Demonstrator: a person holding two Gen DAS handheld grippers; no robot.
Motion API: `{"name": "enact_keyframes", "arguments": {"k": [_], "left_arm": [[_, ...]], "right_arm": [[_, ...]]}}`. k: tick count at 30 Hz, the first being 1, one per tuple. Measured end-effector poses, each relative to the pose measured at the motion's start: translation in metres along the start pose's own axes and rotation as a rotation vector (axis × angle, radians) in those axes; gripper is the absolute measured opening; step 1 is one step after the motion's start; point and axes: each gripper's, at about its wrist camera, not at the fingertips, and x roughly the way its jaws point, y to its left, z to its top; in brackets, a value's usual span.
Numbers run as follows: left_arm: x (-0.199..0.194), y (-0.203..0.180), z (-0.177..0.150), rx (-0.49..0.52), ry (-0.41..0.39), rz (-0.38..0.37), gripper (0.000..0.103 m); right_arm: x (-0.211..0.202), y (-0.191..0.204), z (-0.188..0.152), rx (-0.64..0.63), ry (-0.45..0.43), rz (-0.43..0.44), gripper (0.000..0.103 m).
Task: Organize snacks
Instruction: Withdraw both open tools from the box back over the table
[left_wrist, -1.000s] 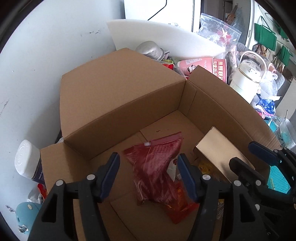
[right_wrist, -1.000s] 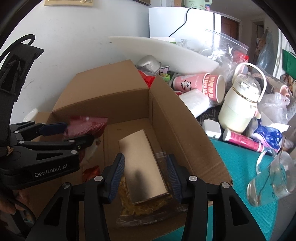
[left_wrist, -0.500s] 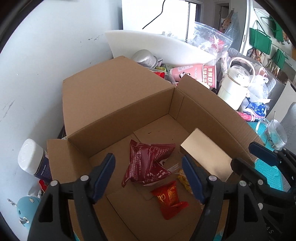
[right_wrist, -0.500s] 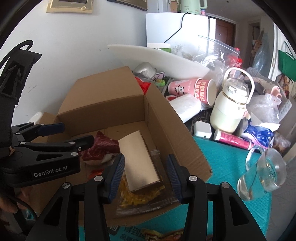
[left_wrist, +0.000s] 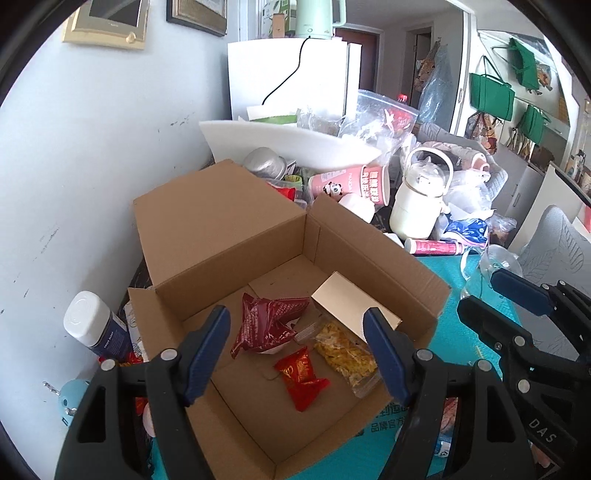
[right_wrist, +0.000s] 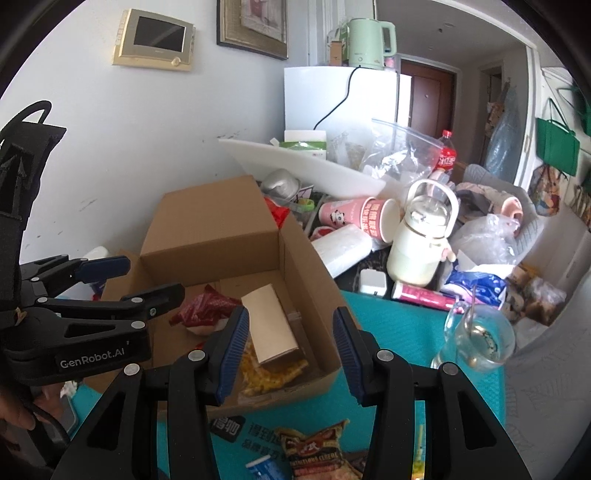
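Centrally, an open cardboard box (left_wrist: 221, 236) sits on the teal mat (right_wrist: 399, 332), flaps raised. Inside it, a tan carton (left_wrist: 351, 306) leans along the right wall, partly resting on a clear bag of yellow chips (left_wrist: 345, 354). A dark red snack pouch (left_wrist: 266, 325) lies crumpled near the middle, and a small red packet (left_wrist: 301, 374) lies just in front of it. Above the box, the left gripper (left_wrist: 297, 349) hangs spread wide and empty; the right gripper (right_wrist: 290, 354) is likewise released, holding nothing. Near its camera, a brown snack bag (right_wrist: 314, 452) lies on the mat outside the box.
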Motion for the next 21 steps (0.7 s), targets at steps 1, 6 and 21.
{"name": "enact_keyframes", "arguments": {"k": [1,6,21], "left_arm": [[-0.008,-0.002,-0.001,0.005,-0.012,-0.004,0.074],[-0.041,-0.016,-0.006,0.037,-0.063,-0.02,0.074],[-0.105,-0.052,-0.048,0.127,-0.099,-0.183,0.074]], "right_arm": [[-0.008,0.0,0.0,0.0,-0.01,-0.003,0.047],[-0.044,-0.001,-0.002,-0.002,-0.062,-0.028,0.047],[-0.127,0.0,-0.049,0.008,-0.137,-0.109,0.051]]}}
